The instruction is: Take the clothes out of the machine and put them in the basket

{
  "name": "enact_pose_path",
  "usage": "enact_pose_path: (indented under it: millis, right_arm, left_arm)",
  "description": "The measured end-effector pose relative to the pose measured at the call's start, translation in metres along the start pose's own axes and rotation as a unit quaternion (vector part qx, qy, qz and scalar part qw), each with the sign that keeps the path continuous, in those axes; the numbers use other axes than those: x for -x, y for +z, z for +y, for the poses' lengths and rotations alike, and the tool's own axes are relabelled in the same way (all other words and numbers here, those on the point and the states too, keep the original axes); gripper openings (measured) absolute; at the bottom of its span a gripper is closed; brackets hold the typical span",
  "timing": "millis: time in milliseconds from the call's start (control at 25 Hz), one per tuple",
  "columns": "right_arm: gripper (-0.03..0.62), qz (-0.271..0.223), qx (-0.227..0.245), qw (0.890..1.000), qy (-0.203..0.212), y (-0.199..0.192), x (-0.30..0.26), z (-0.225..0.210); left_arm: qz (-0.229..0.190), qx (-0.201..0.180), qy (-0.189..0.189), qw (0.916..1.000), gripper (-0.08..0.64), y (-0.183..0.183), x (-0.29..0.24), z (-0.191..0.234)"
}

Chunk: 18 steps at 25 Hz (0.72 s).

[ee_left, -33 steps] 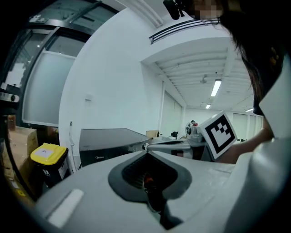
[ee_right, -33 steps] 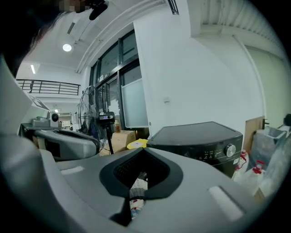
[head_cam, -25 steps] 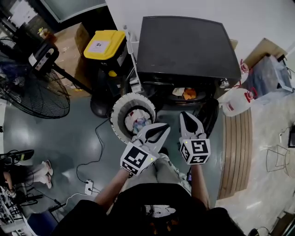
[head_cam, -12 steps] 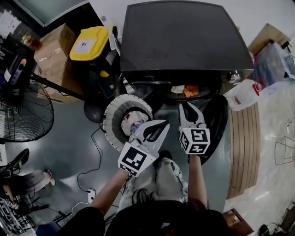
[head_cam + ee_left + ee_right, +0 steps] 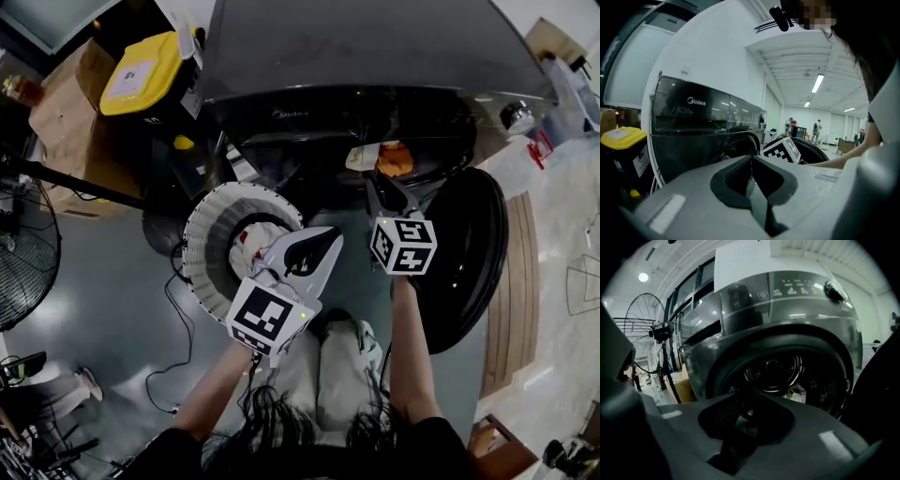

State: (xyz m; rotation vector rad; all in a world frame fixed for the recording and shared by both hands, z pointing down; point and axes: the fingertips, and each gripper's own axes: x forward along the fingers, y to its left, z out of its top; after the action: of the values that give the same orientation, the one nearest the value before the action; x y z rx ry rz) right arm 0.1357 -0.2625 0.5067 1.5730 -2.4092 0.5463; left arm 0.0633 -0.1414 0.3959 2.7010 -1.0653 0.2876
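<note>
The left gripper (image 5: pixel 328 239), jaws closed on nothing, hovers by the right rim of the basket (image 5: pixel 202 234). The right gripper (image 5: pixel 375 189), also closed and empty, points at the mouth of the machine (image 5: pixel 375 56). White and orange clothes (image 5: pixel 380 157) lie at the drum's front edge.

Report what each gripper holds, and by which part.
Nothing is held. The left gripper and right gripper are both shut and empty; clothes lie in the machine.
</note>
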Motion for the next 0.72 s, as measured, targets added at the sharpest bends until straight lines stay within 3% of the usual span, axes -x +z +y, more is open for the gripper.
enact_pose_path:
  millis: [320, 720]
  right_arm:
    - [0.166, 0.029, 0.000, 0.999, -0.038, -0.067, -0.072, -0.054]
    - [0.291, 0.115, 0.017, 0.989, -0.091, -0.141, -0.162, -0.104]
  left_arm:
    - [0.004, -0.019, -0.034, 0.9993, 0.014, -0.067, -0.029, 0.009]
    - [0.002, -0.042, -0.069, 0.9967, 0.015, -0.110, -0.040, 0.010]
